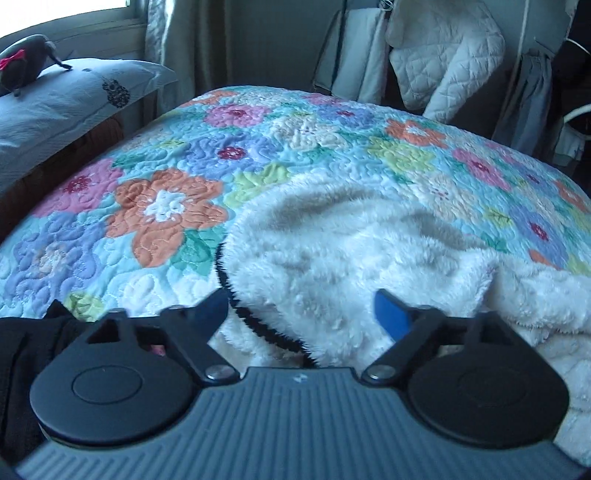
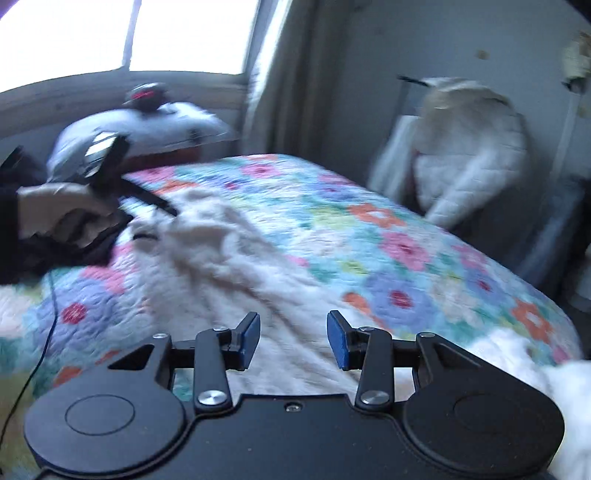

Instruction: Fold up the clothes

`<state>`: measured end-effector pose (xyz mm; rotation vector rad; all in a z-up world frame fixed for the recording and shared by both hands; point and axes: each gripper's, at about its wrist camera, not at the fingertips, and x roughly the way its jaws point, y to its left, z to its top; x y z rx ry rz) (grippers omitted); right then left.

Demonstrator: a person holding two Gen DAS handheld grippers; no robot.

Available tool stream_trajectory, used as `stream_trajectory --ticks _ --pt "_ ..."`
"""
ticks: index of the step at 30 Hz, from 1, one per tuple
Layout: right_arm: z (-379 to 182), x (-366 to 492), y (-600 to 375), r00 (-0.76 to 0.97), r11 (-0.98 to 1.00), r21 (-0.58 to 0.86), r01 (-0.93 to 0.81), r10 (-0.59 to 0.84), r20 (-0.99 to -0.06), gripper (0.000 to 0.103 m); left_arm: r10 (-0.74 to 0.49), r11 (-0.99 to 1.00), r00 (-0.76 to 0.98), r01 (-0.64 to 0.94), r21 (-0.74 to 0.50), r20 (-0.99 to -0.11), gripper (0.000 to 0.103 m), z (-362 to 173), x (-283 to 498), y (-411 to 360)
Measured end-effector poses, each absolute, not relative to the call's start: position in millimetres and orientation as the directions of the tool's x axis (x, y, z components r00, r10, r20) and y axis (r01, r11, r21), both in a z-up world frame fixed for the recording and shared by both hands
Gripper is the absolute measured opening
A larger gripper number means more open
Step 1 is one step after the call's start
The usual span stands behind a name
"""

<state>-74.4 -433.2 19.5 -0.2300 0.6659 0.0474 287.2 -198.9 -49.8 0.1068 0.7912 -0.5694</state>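
This is a bedroom in a home. A bed fills most of both views, covered by a quilt [image 1: 229,155] stitched with big flowers in orange, pink, purple and green on pale blue. A grey pillow [image 1: 62,107] lies at its head with a small dark stuffed toy [image 1: 26,59] wearing a red bow on top. Behind the pillow a bright window [image 2: 184,33] is framed by a long curtain [image 2: 280,74]. By the far wall a white quilted jacket [image 1: 443,55] hangs among other clothes. A fluffy cream garment [image 1: 351,251] lies spread on the bed.
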Motion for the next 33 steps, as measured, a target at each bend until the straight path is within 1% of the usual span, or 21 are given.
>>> stream_trajectory --ticks 1,3,5,7,8,9,11,13,15,18,20,21,22,23,25,26,27,28,30,31,33 --pt "-1.3 -53.0 -428.3 0.761 0.969 -0.191 -0.154 -0.007 -0.649 0.044 -0.461 0.843 0.542 0.515 -0.156 -0.703 0.004 -49.8 291.4 -202.2" --pt "-43.4 -11.2 -420.3 0.716 0.961 -0.188 -0.202 0.014 -0.698 0.044 -0.504 0.841 0.530 0.483 -0.245 -0.682 0.004 -45.2 300.1 -205.4" --pt "-74.9 17.4 -418.7 0.691 0.957 -0.193 -0.216 0.010 -0.723 0.044 -0.502 0.845 0.566 0.480 -0.234 -0.654 0.004 -33.0 304.9 -214.5" --pt "-104.0 34.6 -414.4 0.676 0.941 -0.261 -0.214 -0.051 -0.735 0.043 -0.518 0.842 0.579 0.474 -0.257 -0.629 0.004 -21.6 311.7 -220.9" --pt "-112.4 37.9 -413.0 0.674 0.931 -0.292 -0.220 -0.072 -0.736 0.030 -0.530 0.839 0.580 0.467 -0.281 -0.619 0.004 -16.3 315.8 -222.8" --pt "-111.8 37.3 -416.6 0.683 0.936 -0.281 -0.211 -0.065 -0.728 0.009 -0.535 0.837 0.585 0.462 -0.292 -0.610 0.004 -10.9 318.9 -224.6" --pt "-92.7 28.0 -435.5 0.703 0.973 -0.161 -0.167 0.003 -0.711 0.008 -0.532 0.841 0.605 0.461 -0.284 -0.592 0.004 0.3 322.4 -227.7" --pt "-59.3 10.6 -469.0 0.742 0.993 0.029 -0.114 0.105 -0.662 0.008 -0.520 0.848 0.637 0.466 -0.252 -0.569 0.004 12.0 321.5 -228.5" --pt "-24.3 -16.6 -500.4 0.789 0.977 0.192 -0.087 0.186 -0.586 0.008 -0.525 0.847 0.647 0.462 -0.263 -0.553 0.004 20.9 320.8 -224.1" --pt "20.2 -48.9 -519.9 0.806 0.962 0.238 -0.132 0.244 -0.539 0.010 -0.545 0.837 0.646 0.455 -0.303 -0.535 0.004 33.1 314.5 -210.3" --pt "24.8 -59.6 -518.5 0.759 0.943 0.271 -0.194 0.319 -0.567 0.010 -0.537 0.841 0.658 0.463 -0.279 -0.529 0.005 36.3 300.9 -198.3" --pt "19.1 -62.0 -514.1 0.718 0.933 0.284 -0.220 0.352 -0.600 0.010 -0.521 0.850 0.667 0.463 -0.252 -0.533 0.006 34.8 292.0 -191.5" --pt "3.6 -61.4 -505.5 0.654 0.929 0.283 -0.237 0.368 -0.661 0.009 -0.505 0.858 0.671 0.459 -0.230 -0.543 0.006 30.9 285.7 -185.7" --pt "-15.6 -60.2 -497.6 0.606 0.938 0.260 -0.230 0.347 -0.716 0.009 -0.486 0.867 0.669 0.451 -0.213 -0.562 0.007 23.2 282.2 -180.7" --pt "-54.6 -58.0 -483.8 0.525 0.960 0.195 -0.200 0.273 -0.806 0.009 -0.423 0.894 0.694 0.424 -0.144 -0.583 0.013 4.8 277.1 -171.9" --pt "-67.3 -57.6 -484.3 0.520 0.970 0.174 -0.169 0.238 -0.821 0.009 -0.378 0.910 0.713 0.403 -0.096 -0.590 0.017 -2.4 275.4 -167.6" --pt "-70.1 -58.7 -493.3 0.546 0.975 0.188 -0.120 0.223 -0.808 0.008 -0.351 0.919 0.723 0.389 -0.069 -0.596 0.026 -7.5 273.8 -161.0" --pt "-69.9 -60.4 -504.5 0.578 0.974 0.215 -0.066 0.213 -0.788 0.008 -0.347 0.920 0.725 0.385 -0.067 -0.595 0.042 -10.3 271.3 -152.9" --pt "-60.9 -67.6 -524.5 0.628 0.960 0.281 0.006 0.215 -0.748 0.008 -0.358 0.919 0.726 0.384 -0.085 -0.587 0.056 -14.5 266.4 -140.5" --pt "-58.0 -70.5 -528.6 0.633 0.956 0.294 0.010 0.221 -0.742 0.008 -0.370 0.914 0.720 0.394 -0.093 -0.587 0.058 -17.3 265.0 -137.5" --pt "-57.1 -74.8 -521.1 0.603 0.965 0.257 -0.043 0.230 -0.764 0.009 -0.398 0.901 0.708 0.422 -0.103 -0.584 0.059 -21.9 263.7 -134.7"
